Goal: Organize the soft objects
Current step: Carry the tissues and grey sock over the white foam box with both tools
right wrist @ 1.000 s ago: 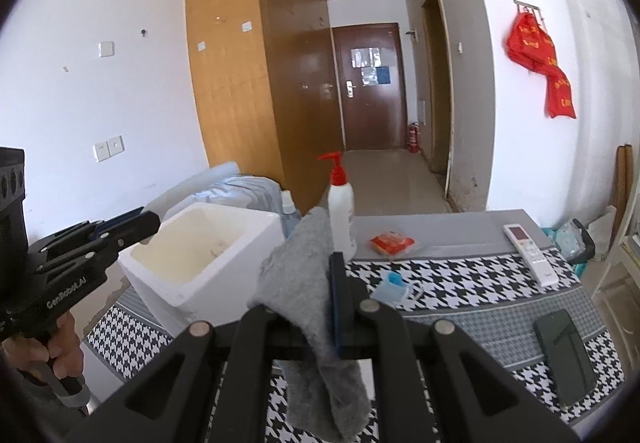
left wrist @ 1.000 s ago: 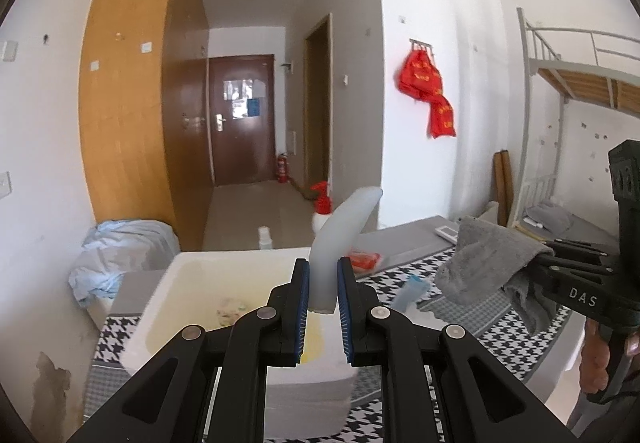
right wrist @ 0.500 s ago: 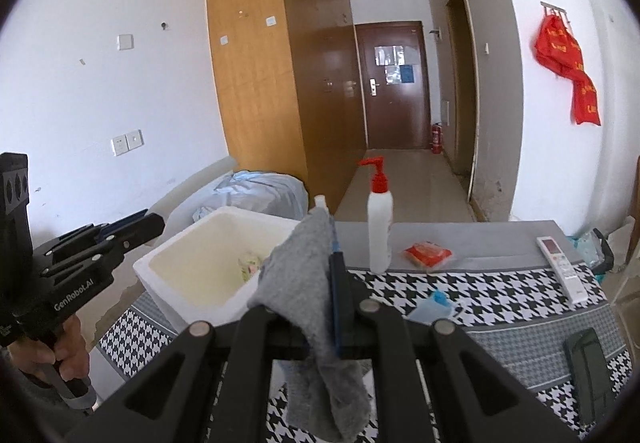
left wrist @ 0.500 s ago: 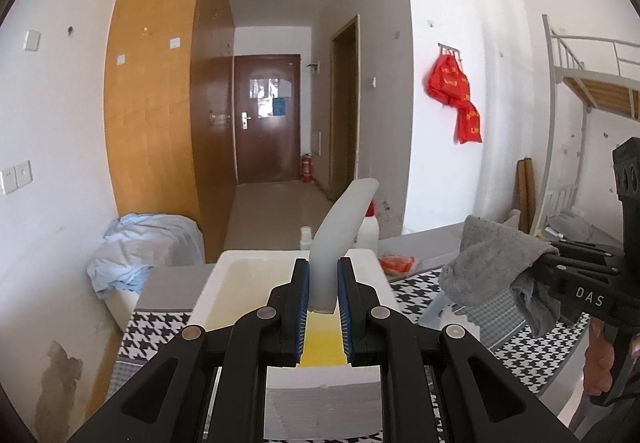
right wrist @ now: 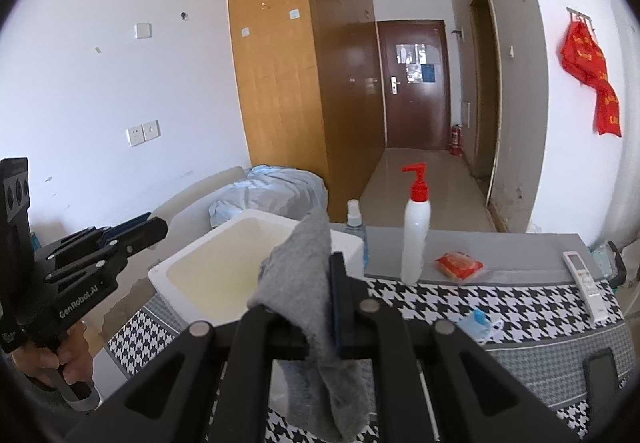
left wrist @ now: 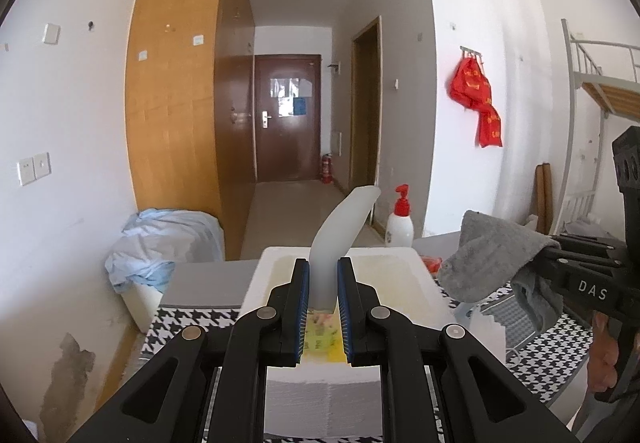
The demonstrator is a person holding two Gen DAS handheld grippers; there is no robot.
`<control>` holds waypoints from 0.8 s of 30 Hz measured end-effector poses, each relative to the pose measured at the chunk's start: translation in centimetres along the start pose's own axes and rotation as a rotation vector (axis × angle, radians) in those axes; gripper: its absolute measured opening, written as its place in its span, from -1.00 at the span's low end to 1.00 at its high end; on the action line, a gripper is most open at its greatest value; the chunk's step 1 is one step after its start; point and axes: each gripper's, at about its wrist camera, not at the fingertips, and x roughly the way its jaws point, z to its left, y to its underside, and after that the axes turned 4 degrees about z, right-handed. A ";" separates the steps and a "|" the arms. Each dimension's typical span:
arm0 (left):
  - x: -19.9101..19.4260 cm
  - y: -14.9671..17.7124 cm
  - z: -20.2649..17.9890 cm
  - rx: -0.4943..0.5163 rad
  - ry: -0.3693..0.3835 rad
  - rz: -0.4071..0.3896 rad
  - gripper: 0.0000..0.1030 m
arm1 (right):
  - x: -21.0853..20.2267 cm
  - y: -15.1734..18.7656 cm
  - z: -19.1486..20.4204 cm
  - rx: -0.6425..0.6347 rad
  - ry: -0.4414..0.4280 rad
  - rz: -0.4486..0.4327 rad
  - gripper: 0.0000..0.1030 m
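Observation:
My left gripper point(left wrist: 323, 275) is shut on a pale translucent soft strip point(left wrist: 340, 227) that sticks up from between the fingers, held over the near side of the white foam box point(left wrist: 436, 299). The box point(right wrist: 188, 267) has a yellowish inside with small items at the bottom. My right gripper point(right wrist: 316, 283) is shut on a grey cloth point(right wrist: 304, 283) that drapes over its fingers, just right of the box. It also shows in the left wrist view point(left wrist: 560, 267) with the cloth point(left wrist: 488, 259) hanging toward the box's right rim.
The table point(right wrist: 520, 307) has a houndstooth cover. On it stand a white pump bottle with a red top point(right wrist: 416, 243), a small spray bottle point(right wrist: 355, 227), a red packet point(right wrist: 458, 265), a face mask point(right wrist: 482, 325), a remote point(right wrist: 584, 283) and a dark phone point(right wrist: 604, 375). A bin with blue cloth point(left wrist: 160, 243) stands at the left.
Both grippers have moved left toward the foam box, which now sits centred under the left gripper. Both still hold their items.

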 end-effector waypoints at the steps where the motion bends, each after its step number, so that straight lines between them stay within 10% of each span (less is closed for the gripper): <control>1: 0.0 0.0 0.2 -0.003 -0.003 0.000 -0.71 | 0.2 -0.1 0.2 -0.004 -0.007 0.002 -0.79; 24: -1.8 0.8 3.9 -0.046 -0.061 -0.017 -0.71 | 5.4 -1.3 5.0 -0.078 -0.084 0.090 -0.79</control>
